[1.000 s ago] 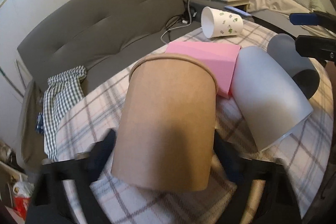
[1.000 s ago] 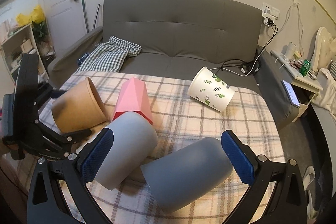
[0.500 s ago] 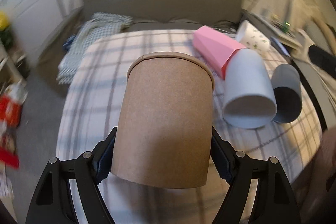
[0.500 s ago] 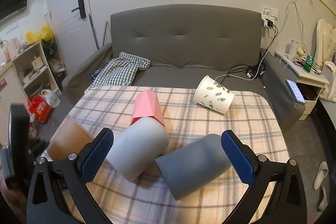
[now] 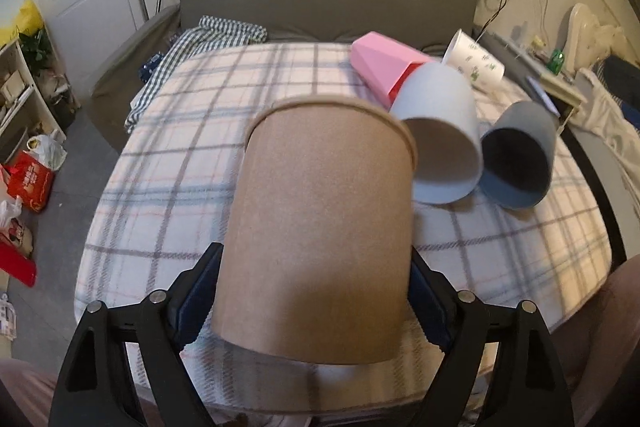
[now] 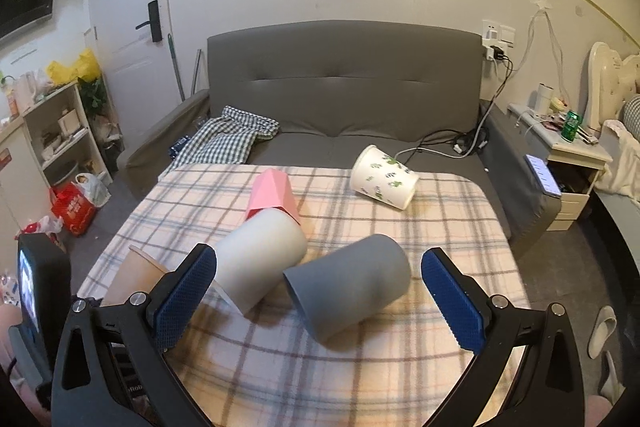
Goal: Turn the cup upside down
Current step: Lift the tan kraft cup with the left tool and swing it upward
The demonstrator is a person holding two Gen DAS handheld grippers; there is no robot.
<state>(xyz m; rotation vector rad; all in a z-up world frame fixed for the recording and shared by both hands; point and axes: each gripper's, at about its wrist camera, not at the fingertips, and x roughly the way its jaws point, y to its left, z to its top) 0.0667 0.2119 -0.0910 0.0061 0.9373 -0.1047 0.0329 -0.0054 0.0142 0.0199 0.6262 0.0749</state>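
While the left claw [image 5: 312,301] clamps the brown cup [image 5: 320,227] between both pads, rim pointing away, the right claw [image 6: 320,299] stands wide, holding nothing.

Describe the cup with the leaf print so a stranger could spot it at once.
Start at the grey sofa, then drop to the plaid-covered table before it. Near the table's far right edge lies the white paper cup with green leaf print, on its side, apart from the others. It alone is patterned.

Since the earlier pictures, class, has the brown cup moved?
Yes. The brown cup, clamped in the left gripper, has come off the checked tablecloth toward its near-left corner.
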